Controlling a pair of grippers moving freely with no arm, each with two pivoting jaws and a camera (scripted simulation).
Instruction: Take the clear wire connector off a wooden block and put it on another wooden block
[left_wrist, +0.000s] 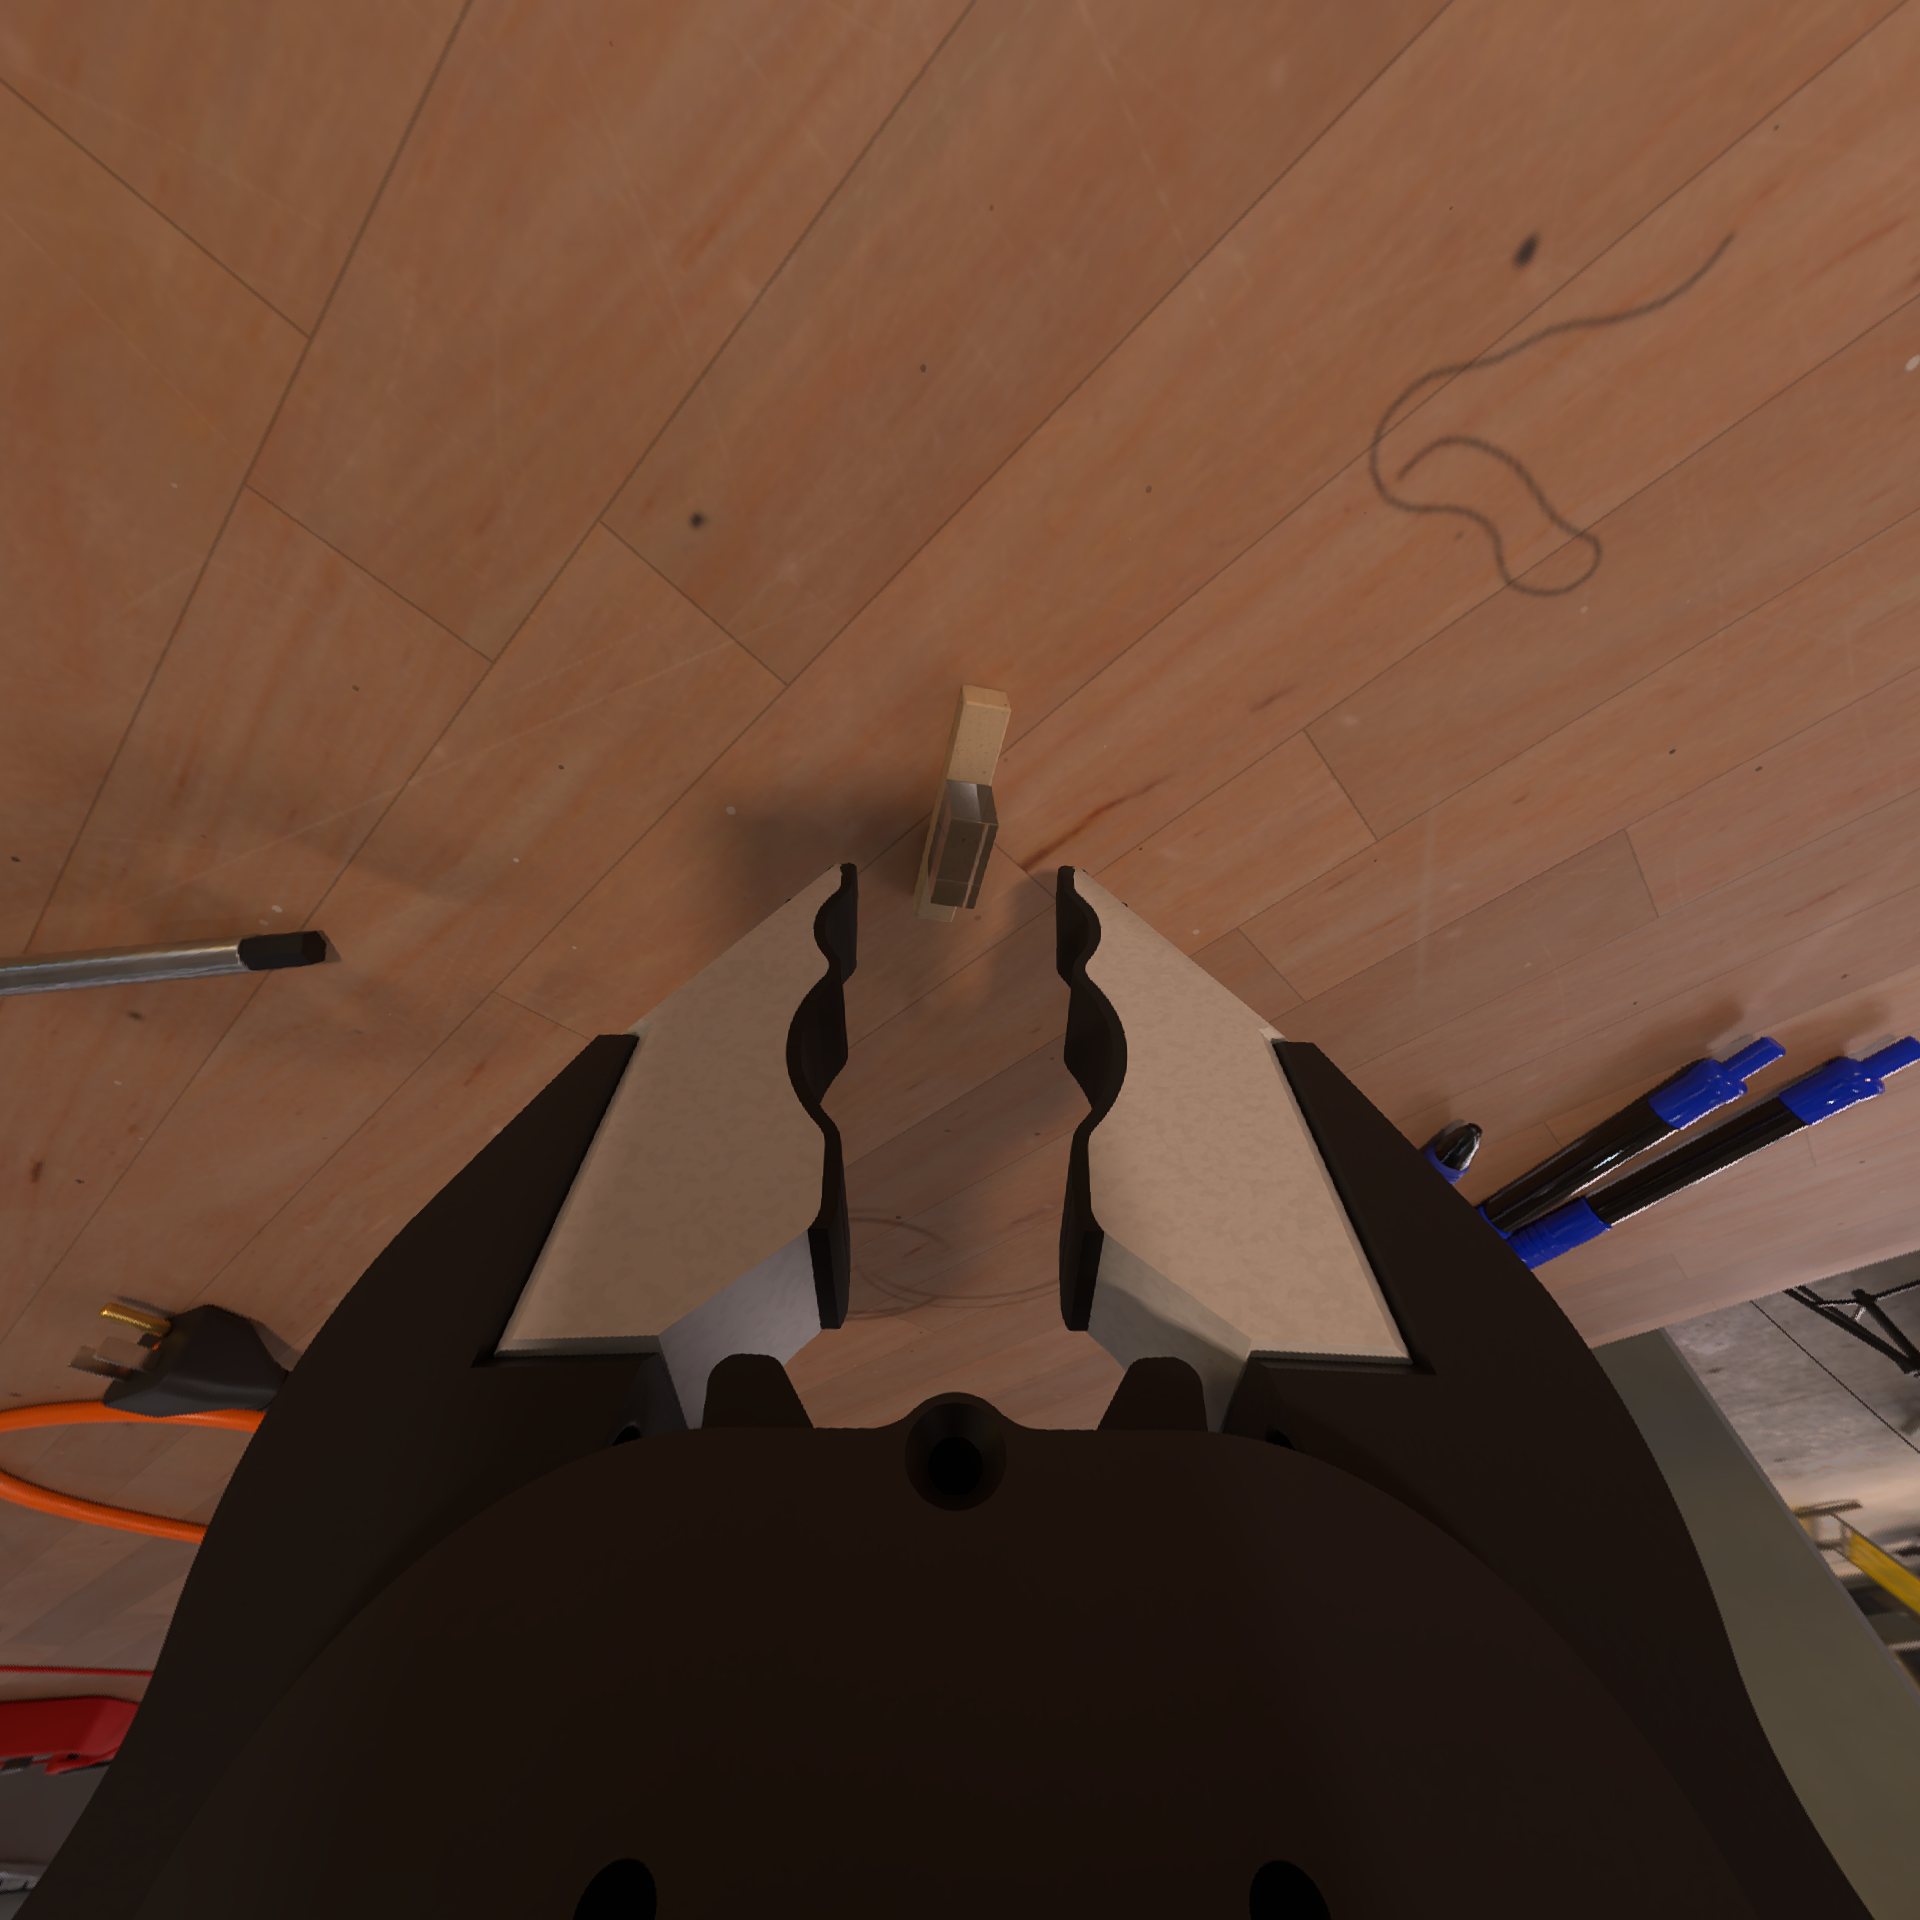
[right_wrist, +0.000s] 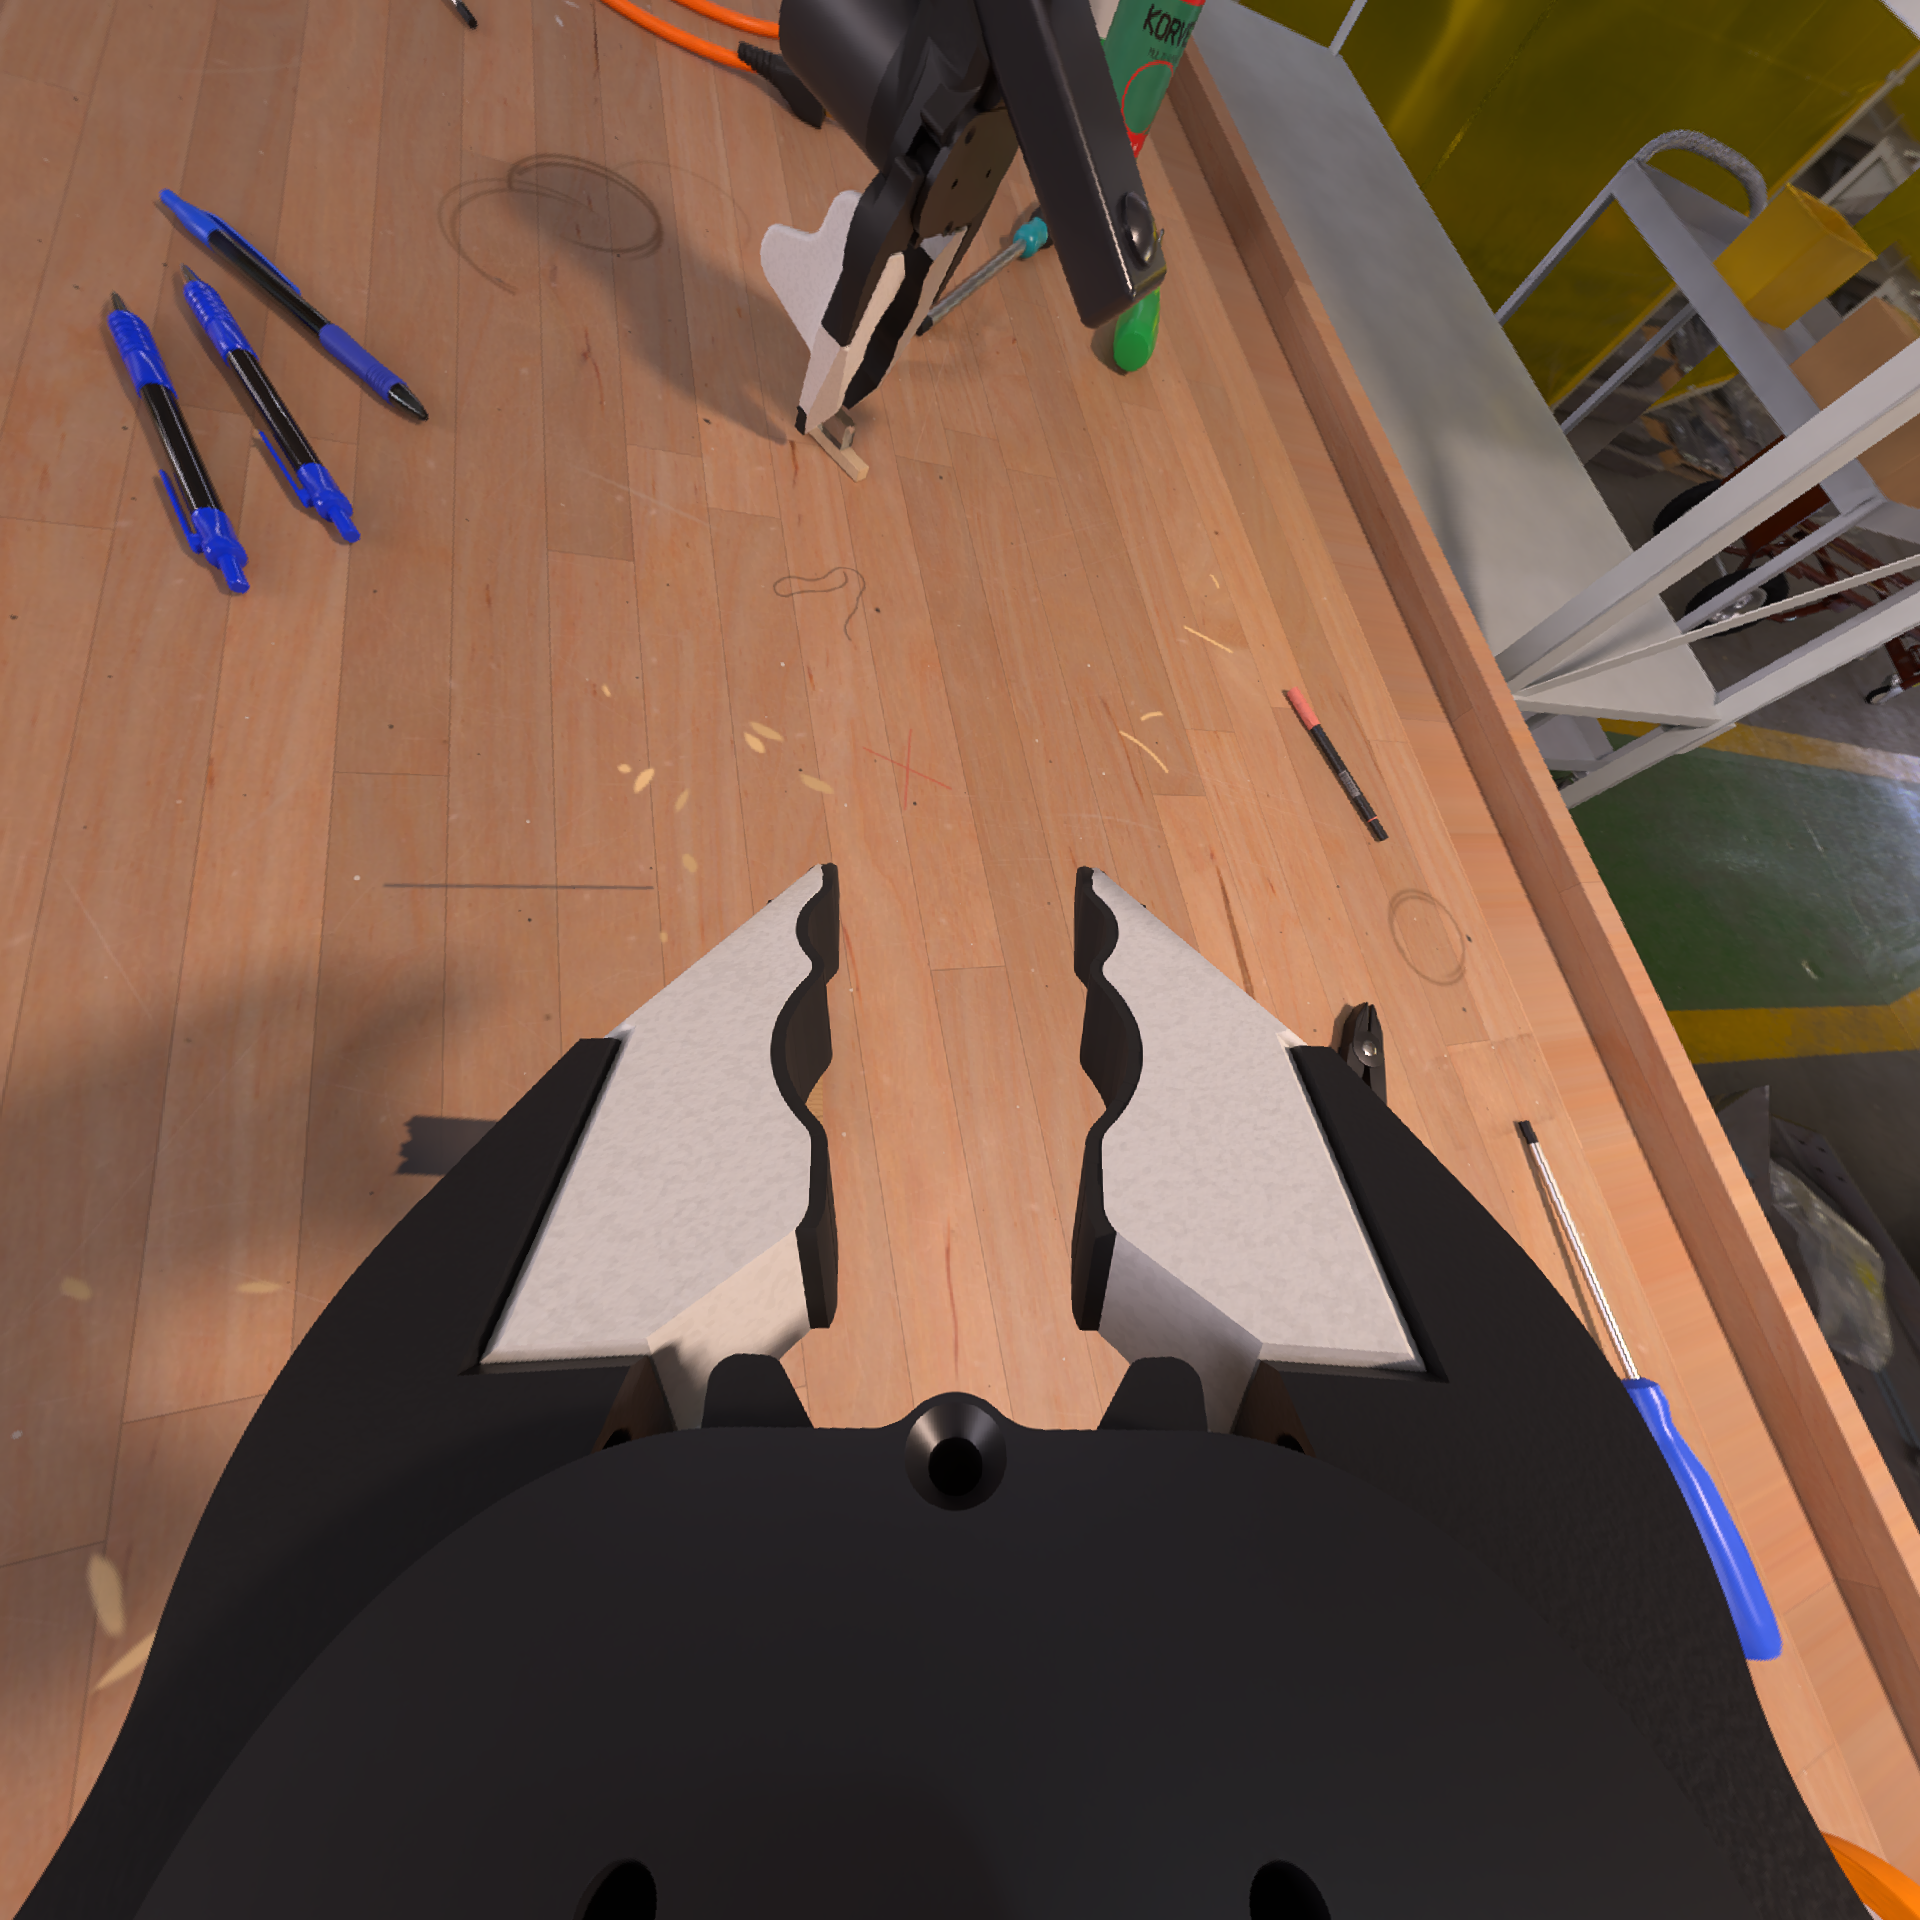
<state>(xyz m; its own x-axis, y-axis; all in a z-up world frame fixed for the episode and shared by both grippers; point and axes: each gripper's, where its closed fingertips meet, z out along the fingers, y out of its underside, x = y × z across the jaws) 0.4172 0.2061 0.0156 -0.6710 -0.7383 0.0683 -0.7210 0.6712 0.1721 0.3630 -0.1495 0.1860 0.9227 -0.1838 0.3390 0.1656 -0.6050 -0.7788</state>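
Observation:
In the left wrist view a narrow pale wooden block (left_wrist: 982, 732) lies on the wooden bench, with the clear wire connector (left_wrist: 962, 858) sitting on its near end. My left gripper (left_wrist: 956, 873) is open and empty, its fingertips just short of the connector, one on each side. In the right wrist view my right gripper (right_wrist: 954, 878) is open and empty over bare bench. Far ahead the left gripper (right_wrist: 831, 416) shows pointing down at the block (right_wrist: 847, 457). I see no second block.
Three blue pens (right_wrist: 260, 374) lie at the far left, also showing in the left wrist view (left_wrist: 1683, 1132). A blue-handled screwdriver (right_wrist: 1683, 1496), small pliers (right_wrist: 1363, 1044) and a red-tipped marker (right_wrist: 1335, 764) lie near the bench's right edge (right_wrist: 1455, 665). An orange cable with plug (left_wrist: 135, 1382) and a metal tool shaft (left_wrist: 166, 958) lie left.

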